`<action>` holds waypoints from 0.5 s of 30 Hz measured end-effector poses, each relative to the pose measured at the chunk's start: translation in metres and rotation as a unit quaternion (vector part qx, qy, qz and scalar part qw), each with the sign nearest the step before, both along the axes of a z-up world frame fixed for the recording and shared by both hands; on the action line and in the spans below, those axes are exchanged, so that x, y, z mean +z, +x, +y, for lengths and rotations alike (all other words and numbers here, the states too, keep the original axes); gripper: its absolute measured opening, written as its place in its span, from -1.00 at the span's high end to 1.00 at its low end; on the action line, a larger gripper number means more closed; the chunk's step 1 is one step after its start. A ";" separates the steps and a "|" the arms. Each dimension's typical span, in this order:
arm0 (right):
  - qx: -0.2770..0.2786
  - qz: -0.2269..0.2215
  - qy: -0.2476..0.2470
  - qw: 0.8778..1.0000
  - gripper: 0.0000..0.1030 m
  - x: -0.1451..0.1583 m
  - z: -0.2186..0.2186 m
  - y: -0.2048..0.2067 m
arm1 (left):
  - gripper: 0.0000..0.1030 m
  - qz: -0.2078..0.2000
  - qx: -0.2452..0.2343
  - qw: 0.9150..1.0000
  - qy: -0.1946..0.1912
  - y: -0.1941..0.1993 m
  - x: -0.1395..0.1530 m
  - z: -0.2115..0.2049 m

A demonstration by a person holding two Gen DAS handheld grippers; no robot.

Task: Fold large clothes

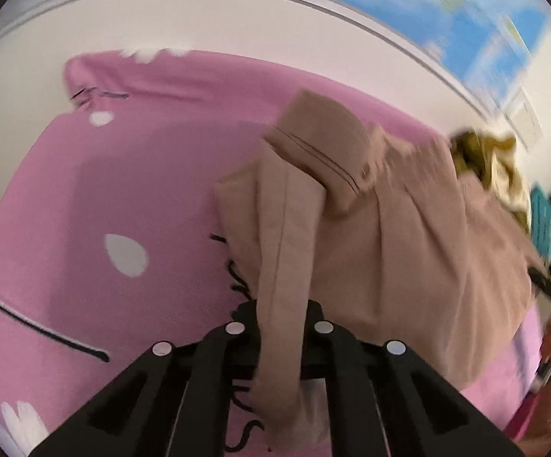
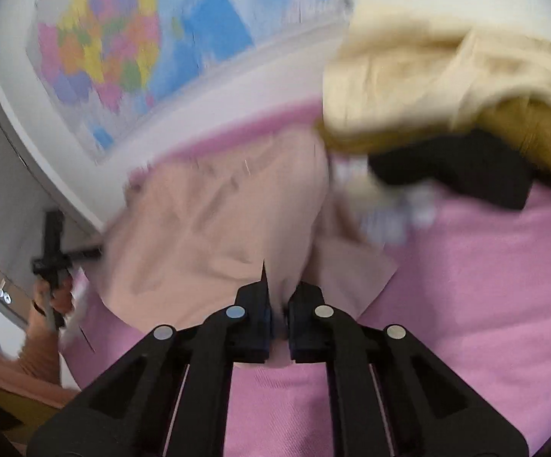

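Both jaws clamped — beige garment [image 1: 370, 228] — pink bedsheet [image 1: 104, 190].

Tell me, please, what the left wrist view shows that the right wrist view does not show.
Only the left wrist view shows the white petal prints on the pink bedsheet, and the left tongs shut on a hanging strip of the beige garment.

Only the right wrist view shows the cream and mustard clothes pile, a black cloth, and the right tongs shut on the garment's edge.

Both show the beige garment, pink bedsheet and wall map.
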State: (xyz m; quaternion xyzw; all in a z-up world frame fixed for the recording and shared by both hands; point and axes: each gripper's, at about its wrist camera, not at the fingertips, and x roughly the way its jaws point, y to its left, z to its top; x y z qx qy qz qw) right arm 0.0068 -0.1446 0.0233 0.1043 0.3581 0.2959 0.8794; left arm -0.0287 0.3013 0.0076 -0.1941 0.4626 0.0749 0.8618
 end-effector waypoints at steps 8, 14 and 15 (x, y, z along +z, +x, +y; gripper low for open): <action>-0.021 0.067 -0.084 0.994 0.66 -0.043 0.007 0.009 | 0.64 0.014 0.014 1.000 0.011 0.000 -0.007 -0.001; -0.070 0.002 -0.078 0.994 0.18 -0.009 0.003 -0.008 | 0.09 -0.011 0.021 0.998 0.061 -0.005 0.011 -0.012; -0.067 -0.016 -0.080 0.994 0.18 0.000 0.008 -0.010 | 0.07 -0.017 0.021 0.997 0.070 -0.006 0.015 -0.013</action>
